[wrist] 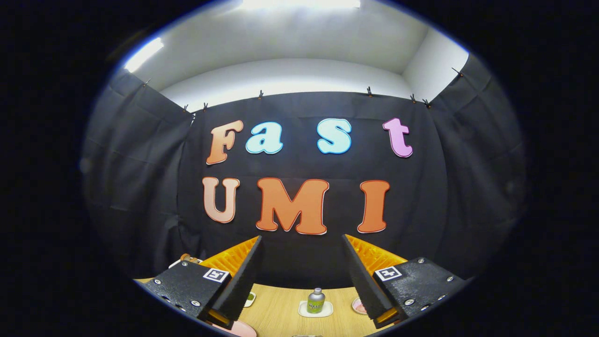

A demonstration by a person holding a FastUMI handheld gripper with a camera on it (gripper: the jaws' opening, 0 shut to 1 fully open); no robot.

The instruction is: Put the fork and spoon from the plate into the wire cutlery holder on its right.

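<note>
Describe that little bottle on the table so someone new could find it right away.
Start at the wooden table below the black cloth wall. Look between the open gripper fingers and beyond them: the bottle stands upright on a small pale coaster. Its silver cap and yellow-green body set it apart from the flat dishes on either side.

Pink plate (242,329) rim below wide-spread claw (302,238)

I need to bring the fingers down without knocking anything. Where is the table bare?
The open gripper holds nothing. Between its fingers, bare wood table lies on either side of the small bottle on its white coaster. It gets crowded toward the dish by one finger and the pink plate under the other.
</note>
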